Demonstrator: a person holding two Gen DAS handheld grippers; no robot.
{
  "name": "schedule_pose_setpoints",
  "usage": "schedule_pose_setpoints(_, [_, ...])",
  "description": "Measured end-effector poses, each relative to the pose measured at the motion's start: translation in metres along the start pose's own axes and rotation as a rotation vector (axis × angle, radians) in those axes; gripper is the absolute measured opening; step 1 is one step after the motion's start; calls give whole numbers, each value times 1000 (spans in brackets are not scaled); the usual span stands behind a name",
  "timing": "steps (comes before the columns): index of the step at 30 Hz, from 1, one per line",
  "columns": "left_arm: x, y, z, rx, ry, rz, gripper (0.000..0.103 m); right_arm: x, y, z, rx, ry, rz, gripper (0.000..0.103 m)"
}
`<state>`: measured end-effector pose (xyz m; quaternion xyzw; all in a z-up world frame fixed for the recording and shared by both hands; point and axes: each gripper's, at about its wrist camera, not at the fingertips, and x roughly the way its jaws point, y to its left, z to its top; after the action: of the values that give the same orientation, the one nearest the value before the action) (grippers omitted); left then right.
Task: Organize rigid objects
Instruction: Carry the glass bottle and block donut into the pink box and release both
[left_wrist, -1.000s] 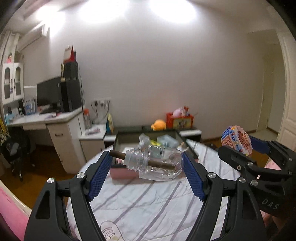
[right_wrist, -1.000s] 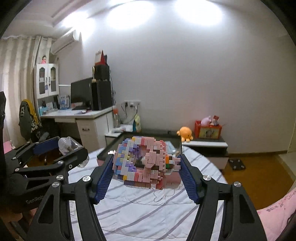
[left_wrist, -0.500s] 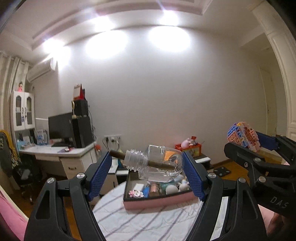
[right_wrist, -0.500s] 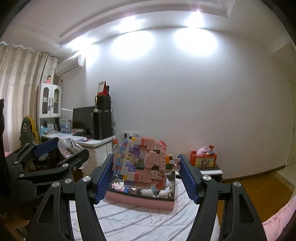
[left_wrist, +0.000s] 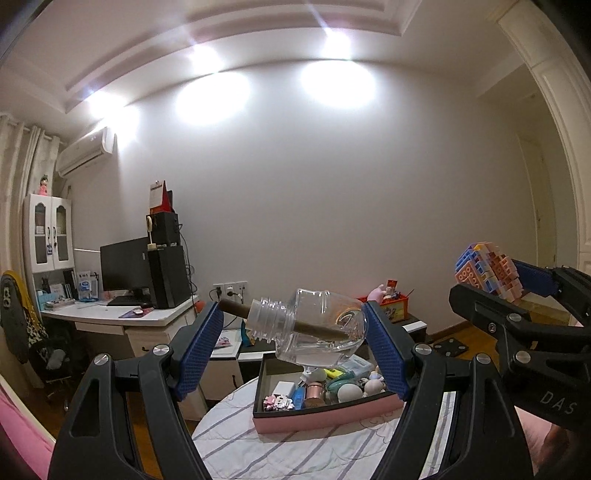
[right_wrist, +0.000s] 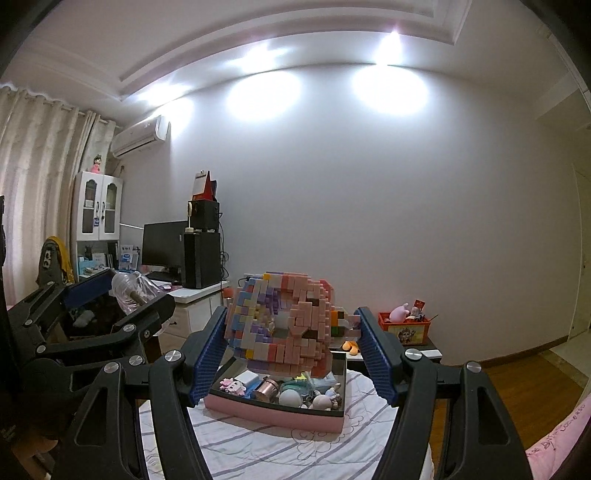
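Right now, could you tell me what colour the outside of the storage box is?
Pink, with a dark inside; the storage box shows best in the right wrist view.

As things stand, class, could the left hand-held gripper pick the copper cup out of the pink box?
Probably not: the left hand-held gripper is already shut on the clear bottle, above the copper cup in the pink box.

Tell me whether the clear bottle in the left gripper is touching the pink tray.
Apart. In the left wrist view the clear bottle hangs clamped in the left gripper, well above the pink tray standing farther off on the table.
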<state>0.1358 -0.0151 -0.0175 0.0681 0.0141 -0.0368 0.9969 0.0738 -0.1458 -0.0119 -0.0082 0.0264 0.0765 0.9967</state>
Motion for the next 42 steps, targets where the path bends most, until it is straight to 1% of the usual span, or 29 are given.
schedule_pose_setpoints(8, [24, 0, -3, 7, 26, -1, 78, 20, 0, -3, 4, 29, 0, 69])
schedule_pose_setpoints(12, [46, 0, -8, 16, 50, 1, 78, 37, -2, -6, 5, 42, 0, 69])
schedule_pose_setpoints(16, [71, 1, -14, 15, 78, -2, 78, 61, -5, -8, 2, 63, 2, 69])
schedule_pose_setpoints(19, [97, 4, -20, 14, 103, -13, 78, 87, -9, -12, 7, 90, 14, 69])
schedule_pose_setpoints(22, [133, 7, -28, 7, 152, -40, 78, 118, -13, -17, -4, 125, 10, 69])
schedule_pose_setpoints(27, [202, 7, -49, 29, 254, -50, 78, 177, -21, -34, -7, 211, 16, 69])
schedule_pose_setpoints(29, [235, 6, -64, 24, 319, -68, 78, 211, -26, -45, -1, 279, 27, 69])
schedule_pose_setpoints(31, [264, 7, -82, 11, 386, -84, 78, 235, -29, -57, -4, 323, 26, 69])
schedule_pose_setpoints(33, [292, 7, -101, 7, 442, -96, 78, 262, -31, -72, -15, 387, 26, 69])
schedule_pose_setpoints(35, [319, 4, -118, 20, 513, -98, 78, 286, -32, -85, -25, 437, 21, 69])
schedule_pose_setpoints(38, [344, -2, -134, 60, 570, -87, 78, 316, -36, -106, -27, 512, 21, 69])
schedule_pose_setpoints(39, [352, -4, -139, 66, 598, -92, 78, 322, -37, -110, -22, 529, 25, 69])
schedule_pose_setpoints(41, [364, -6, -144, 72, 613, -100, 78, 335, -42, -117, -20, 555, 23, 69])
schedule_pose_setpoints(42, [371, -7, -147, 73, 632, -106, 78, 340, -43, -120, -23, 567, 19, 69])
